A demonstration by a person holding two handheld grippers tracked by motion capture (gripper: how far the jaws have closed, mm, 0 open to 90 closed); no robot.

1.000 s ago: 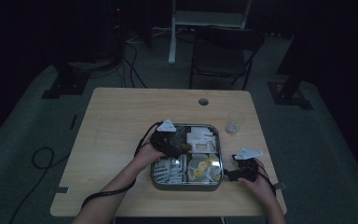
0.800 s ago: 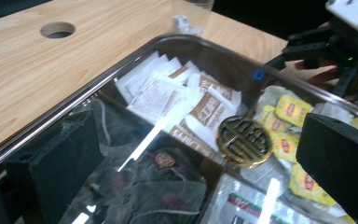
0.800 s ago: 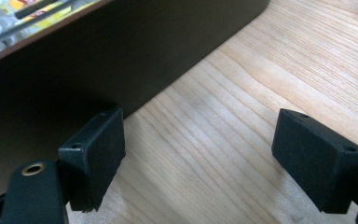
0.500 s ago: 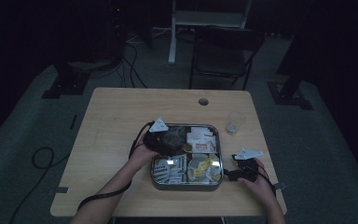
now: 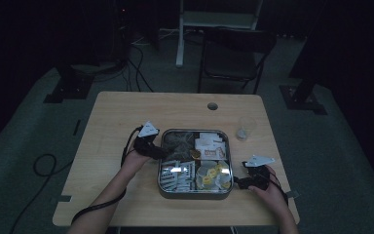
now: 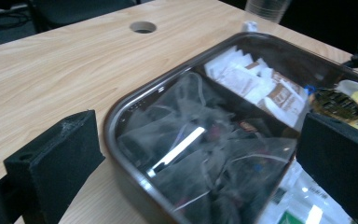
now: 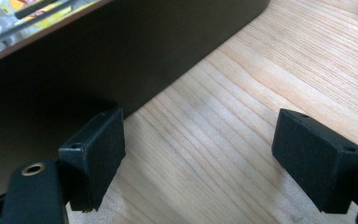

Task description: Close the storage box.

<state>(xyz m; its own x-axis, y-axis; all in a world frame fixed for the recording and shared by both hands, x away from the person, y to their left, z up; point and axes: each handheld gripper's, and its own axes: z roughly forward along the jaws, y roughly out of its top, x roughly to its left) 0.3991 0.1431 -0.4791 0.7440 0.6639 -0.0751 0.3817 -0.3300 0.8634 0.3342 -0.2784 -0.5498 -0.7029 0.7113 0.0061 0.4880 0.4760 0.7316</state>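
Note:
A square metal tray (image 5: 195, 194) with several compartments sits at the table's front middle. It holds clear-wrapped tea bags (image 6: 200, 140), white sachets (image 6: 256, 79) and yellow packets (image 5: 213, 174). My left gripper (image 5: 158, 152) is at the tray's left rim, open. In the left gripper view its jaws (image 6: 196, 163) straddle the tray's rounded corner, one outside over the wood and one over the contents. My right gripper (image 5: 239, 183) rests on the table at the tray's front right corner, open. In the right gripper view it (image 7: 205, 158) has bare wood between its jaws and the tray wall (image 7: 121, 60) just beside the left jaw.
A clear plastic cup (image 5: 245, 128) stands right of the tray's far corner. A cable hole (image 5: 213, 106) lies in the tabletop (image 5: 117, 122) behind the tray. A chair (image 5: 233, 53) stands beyond the far edge. Bare wood lies left of the tray.
My left gripper has moved left, from above the tray's inside to its left rim. The right gripper has stayed put.

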